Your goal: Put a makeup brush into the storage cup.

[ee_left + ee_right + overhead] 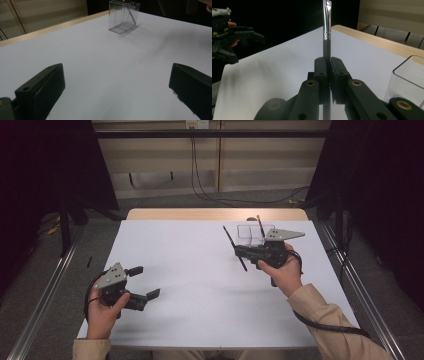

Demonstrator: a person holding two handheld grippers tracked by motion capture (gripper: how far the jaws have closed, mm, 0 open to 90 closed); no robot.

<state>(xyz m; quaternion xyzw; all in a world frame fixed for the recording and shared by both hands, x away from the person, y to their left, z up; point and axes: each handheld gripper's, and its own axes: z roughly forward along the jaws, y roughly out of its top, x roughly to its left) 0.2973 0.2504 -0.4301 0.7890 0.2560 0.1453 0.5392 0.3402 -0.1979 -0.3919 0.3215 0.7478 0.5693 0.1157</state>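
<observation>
My right gripper is held above the right side of the table, jaws pointing left and shut on a thin black brush that crosses them. In the right gripper view the jaws pinch the brush's black handle, and its silver ferrule and bristles rise above them. A clear plastic box stands just behind this gripper, with a second brush leaning inside it. My left gripper rests at the near left, open and holding nothing. Its view looks across to the box.
A white sheet covers the table, and a wooden strip shows at the far edge. Metal rails run along both sides. Cables lie on the floor behind the table. The left gripper appears far off in the right gripper view.
</observation>
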